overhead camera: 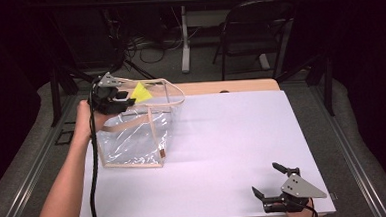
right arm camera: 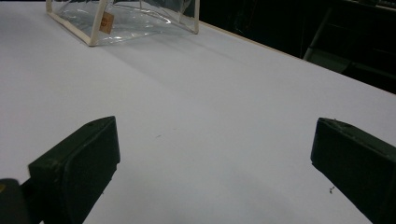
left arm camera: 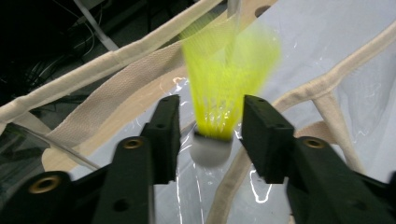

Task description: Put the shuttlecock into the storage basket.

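At the table's (overhead camera: 223,152) far left corner the left gripper (left arm camera: 210,126) hangs over the open top of a clear bag (overhead camera: 132,141) with cream straps. Its jaws stand apart, released, and a yellow shuttlecock (left arm camera: 219,93) with a white cork sits blurred between them, touching neither pad. The right gripper (overhead camera: 272,184) rests at the near right corner, jaws spread wide and empty.

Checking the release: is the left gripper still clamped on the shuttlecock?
No, open. In the left gripper view the left gripper has gaps on both sides of the shuttlecock, which is blurred above the clear bag.
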Demonstrator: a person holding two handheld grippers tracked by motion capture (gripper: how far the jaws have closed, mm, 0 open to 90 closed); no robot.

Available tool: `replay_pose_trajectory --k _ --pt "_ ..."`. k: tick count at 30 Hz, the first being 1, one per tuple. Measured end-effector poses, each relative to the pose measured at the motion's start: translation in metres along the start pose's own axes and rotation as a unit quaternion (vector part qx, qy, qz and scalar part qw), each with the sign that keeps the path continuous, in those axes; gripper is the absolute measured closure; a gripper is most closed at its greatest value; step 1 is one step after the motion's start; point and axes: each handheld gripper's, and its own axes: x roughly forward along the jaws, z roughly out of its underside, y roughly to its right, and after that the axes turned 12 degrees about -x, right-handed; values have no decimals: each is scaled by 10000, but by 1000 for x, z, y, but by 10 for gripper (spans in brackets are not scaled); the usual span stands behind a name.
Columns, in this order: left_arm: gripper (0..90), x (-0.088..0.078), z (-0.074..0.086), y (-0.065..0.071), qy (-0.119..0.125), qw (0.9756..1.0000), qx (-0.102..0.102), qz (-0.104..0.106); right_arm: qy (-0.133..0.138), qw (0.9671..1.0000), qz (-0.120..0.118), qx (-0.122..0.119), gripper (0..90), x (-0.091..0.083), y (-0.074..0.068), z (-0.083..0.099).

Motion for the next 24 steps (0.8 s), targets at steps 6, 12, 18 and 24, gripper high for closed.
replay_pose_trajectory --k 6,12,18,24 --pt "358 -5 1 2 152 9999 -75 28 5 10000 4 -8 9 0 0 0" --pt "200 -7 6 10 331 9994 -131 41 6 10000 14 -25 9 0 0 0" --pt "129 -12 12 19 485 9987 -141 84 1 10000 4 -11 9 -1 1 0" --pt "71 -19 17 27 610 9980 -111 82 12 10000 -3 -10 10 -1 1 0"
